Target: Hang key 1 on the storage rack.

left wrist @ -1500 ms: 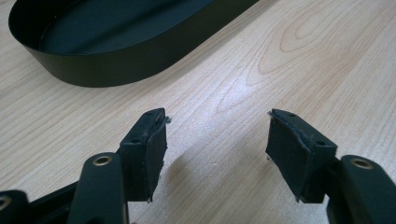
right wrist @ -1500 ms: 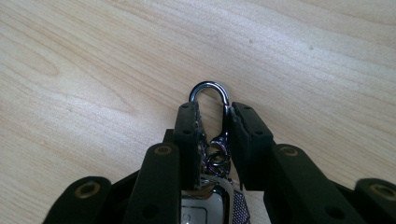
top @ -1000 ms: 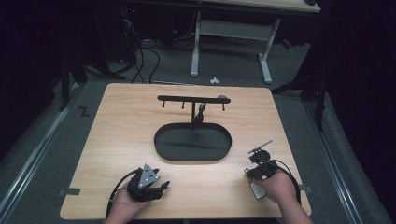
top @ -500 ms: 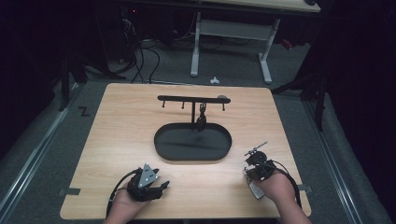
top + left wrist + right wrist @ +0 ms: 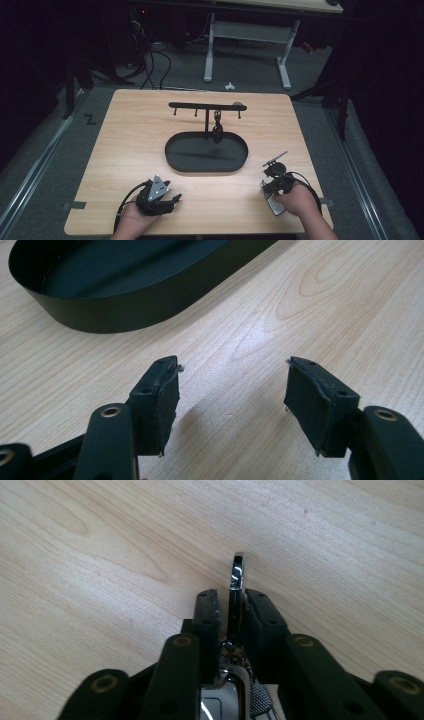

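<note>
A black oval tray (image 5: 172,161) lies mid-table, and its wall (image 5: 125,315) fills the upper left of the left gripper view. A black hook rack (image 5: 200,106) rises from the tray, and a small dark keychain (image 5: 217,131) hangs from one hook. My left gripper (image 5: 175,200) rests near the front left edge. It is open, with bare wood between its jaws (image 5: 232,385). My right gripper (image 5: 271,194), at the front right, is shut on a chrome key ring (image 5: 237,570). The ring stands on edge past the tips (image 5: 231,597). More silver metal (image 5: 225,700) sits lower between the jaws.
The wooden table (image 5: 125,140) is bare around the tray. Beyond its far edge, a white desk frame (image 5: 250,35) and cables (image 5: 155,60) stand on the dark floor. Black cables trail from both grippers.
My right gripper has shifted slightly down and to the left with the key ring still held. The left gripper, tray and rack have not moved.
</note>
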The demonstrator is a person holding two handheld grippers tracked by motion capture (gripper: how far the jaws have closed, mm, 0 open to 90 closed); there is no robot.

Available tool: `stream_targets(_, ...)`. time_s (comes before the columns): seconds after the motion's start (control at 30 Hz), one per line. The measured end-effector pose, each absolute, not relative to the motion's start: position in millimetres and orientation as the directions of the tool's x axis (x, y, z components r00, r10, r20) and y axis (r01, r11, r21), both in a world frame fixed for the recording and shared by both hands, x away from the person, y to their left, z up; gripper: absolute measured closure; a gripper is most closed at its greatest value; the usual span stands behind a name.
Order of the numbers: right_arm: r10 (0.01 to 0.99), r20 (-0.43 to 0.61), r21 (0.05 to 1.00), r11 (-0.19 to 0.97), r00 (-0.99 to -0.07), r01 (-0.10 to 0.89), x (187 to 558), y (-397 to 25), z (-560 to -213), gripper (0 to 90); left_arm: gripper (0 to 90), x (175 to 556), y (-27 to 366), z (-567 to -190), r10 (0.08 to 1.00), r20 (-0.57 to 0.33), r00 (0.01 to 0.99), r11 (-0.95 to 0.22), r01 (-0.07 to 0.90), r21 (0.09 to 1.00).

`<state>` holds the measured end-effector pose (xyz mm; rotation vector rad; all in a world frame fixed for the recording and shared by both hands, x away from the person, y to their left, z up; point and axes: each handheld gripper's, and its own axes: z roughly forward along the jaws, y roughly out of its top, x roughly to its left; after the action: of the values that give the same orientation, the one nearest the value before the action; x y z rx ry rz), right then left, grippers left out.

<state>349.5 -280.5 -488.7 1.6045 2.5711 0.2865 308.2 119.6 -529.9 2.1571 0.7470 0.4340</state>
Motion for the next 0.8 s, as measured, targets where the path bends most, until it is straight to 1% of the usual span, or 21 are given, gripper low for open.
stream_targets(0.07, 0.895, 0.025, 0.217, 0.431, -0.446, 0.876, 348.4, -281.2, -489.2, 80.4, 38.5, 308.1, 119.6, -529.8, 0.638, 0.058, 0.767, -0.510, 0.365, 0.779)
stream_targets(0.13, 0.896, 0.014, 0.212, 0.432, -0.445, 0.877, 347.6, -282.7, -488.9, 86.1, 38.5, 308.2, 119.7, -529.8, 0.639, 0.057, 0.767, -0.508, 0.366, 0.780)
stream_targets(0.33, 0.878, -0.010, 0.226, 0.469, -0.479, 0.854, 345.4, -281.9, -489.5, 86.8, 38.5, 308.1, 119.8, -529.5, 0.638, 0.057, 0.768, -0.509, 0.366, 0.779)
stream_targets(0.5, 0.873, -0.005, 0.220, 0.476, -0.487, 0.851, 347.1, -283.0, -489.2, 86.8, 38.5, 308.3, 120.3, -529.2, 0.641, 0.059, 0.766, -0.507, 0.364, 0.781)
stream_targets(0.57, 0.879, -0.003, 0.213, 0.466, -0.476, 0.859, 347.3, -282.2, -487.9, 86.9, 38.5, 308.2, 120.7, -529.0, 0.641, 0.059, 0.766, -0.507, 0.364, 0.781)
stream_targets(0.7, 0.872, 0.001, 0.230, 0.475, -0.489, 0.849, 347.7, -282.5, -478.4, 86.8, 38.5, 308.0, 120.8, -528.8, 0.642, 0.060, 0.764, -0.503, 0.362, 0.785)
stream_targets(0.8, 0.879, 0.005, 0.249, 0.461, -0.477, 0.852, 346.9, -281.9, -465.2, 86.8, 38.5, 307.3, 120.5, -528.4, 0.641, 0.063, 0.765, -0.505, 0.358, 0.785)
